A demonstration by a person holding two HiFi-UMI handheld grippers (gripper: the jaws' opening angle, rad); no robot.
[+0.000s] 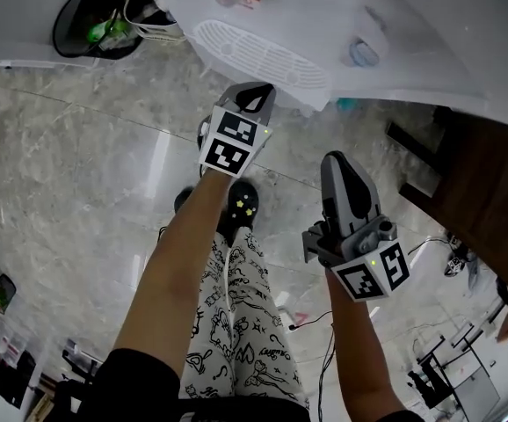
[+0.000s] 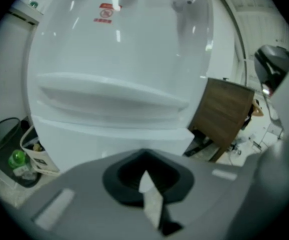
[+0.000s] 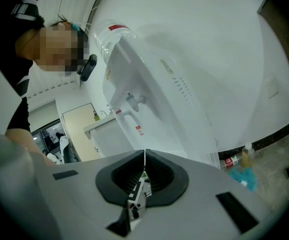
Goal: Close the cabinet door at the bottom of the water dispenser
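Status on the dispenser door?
Left gripper shut, empty, near water dispenser. Right gripper shut, empty, further back. Cabinet door state unclear. No obstruction seen.

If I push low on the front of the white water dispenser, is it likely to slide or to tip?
The water dispenser looks hard and glossy in front, so contact may slip. The bottle on top probably makes it top-heavy, yet a low push seldom tips. The polished floor may let it slide.

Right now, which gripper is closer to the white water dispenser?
Left. The left gripper sits just in front of the water dispenser, its fingers almost at the drip tray. The right gripper is further back and off to the right.
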